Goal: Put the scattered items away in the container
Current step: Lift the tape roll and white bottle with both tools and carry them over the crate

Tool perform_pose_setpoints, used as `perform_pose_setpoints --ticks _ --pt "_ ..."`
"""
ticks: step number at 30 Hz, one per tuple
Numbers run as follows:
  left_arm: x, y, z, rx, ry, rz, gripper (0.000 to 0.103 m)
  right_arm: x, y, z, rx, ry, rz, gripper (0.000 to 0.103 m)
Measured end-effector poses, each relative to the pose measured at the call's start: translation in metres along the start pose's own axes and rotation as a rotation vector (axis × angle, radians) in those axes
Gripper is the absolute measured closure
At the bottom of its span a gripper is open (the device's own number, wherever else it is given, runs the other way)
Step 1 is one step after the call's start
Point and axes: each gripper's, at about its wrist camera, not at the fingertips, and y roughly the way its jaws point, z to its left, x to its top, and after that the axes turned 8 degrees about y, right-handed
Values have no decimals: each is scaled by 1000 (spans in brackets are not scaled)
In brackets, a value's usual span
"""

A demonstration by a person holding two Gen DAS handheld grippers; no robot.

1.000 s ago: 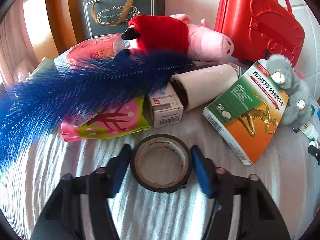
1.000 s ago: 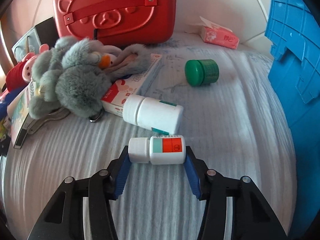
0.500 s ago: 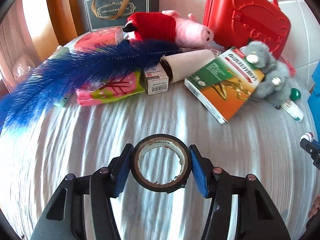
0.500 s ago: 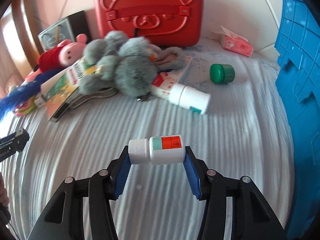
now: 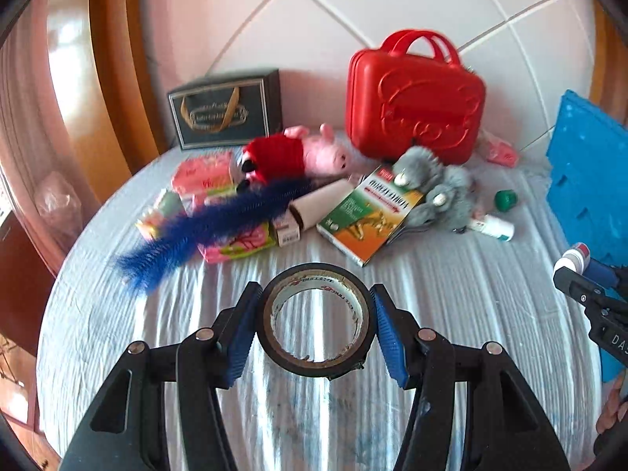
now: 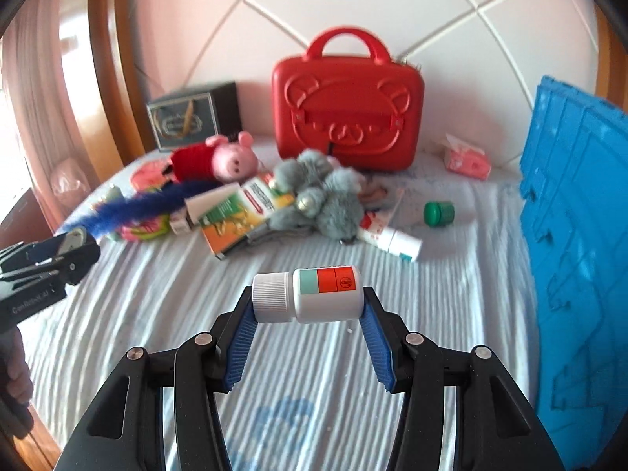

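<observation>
Tape fills the lower centre of the left wrist view: a black roll of tape (image 5: 316,317) with a pale cardboard core bearing small red printing too fine to read, clenched at its sides by the ribbed blue pads of the left gripper (image 5: 316,327). In the right wrist view the right gripper (image 6: 307,316) grasps a small white bottle (image 6: 307,293) lying crosswise, cap to the left, pads pressing on its cap end and base; its ridged screw cap is white and its label has a teal block and a red-orange block with a tiny round mark.

Beneath both lies a white ribbed bedspread (image 6: 451,314). Across mid-frame the scattered things sit in a heap: a fluffy blue feather-like duster (image 5: 204,231), a pink plush pig (image 6: 223,159) in a red top, a grey furry plush (image 6: 322,200), a glossy green-and-orange carton (image 5: 367,216) with Chinese print and a red band, a cardboard tube (image 5: 320,202), a second white bottle (image 6: 400,241) on its side and a small green jar (image 6: 439,212).

Behind them stands a hard red moulded case (image 6: 347,114) with a bear face in relief, and at upper left a dark gift bag (image 5: 225,112) with gold lettering, blurred. The ridged blue plastic container (image 6: 577,255) fills the right edge.
</observation>
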Motion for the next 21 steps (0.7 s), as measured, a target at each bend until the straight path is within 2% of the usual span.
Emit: perform_pose_setpoints --ticks 7,12,17,21 --pt "4 -52 1 -59 65 -90 48 4 -66 25 0 20 -111 52" --pt "10 -75 -6 -122 94 -139 48 5 -107 35 -47 23 -173 52" --pt "23 -95 -31 -177 129 -197 48 12 -147 24 -95 35 -243 52" --pt "34 -113 -62 -208 161 -247 48 19 -181 -4 -138 55 -313 52"
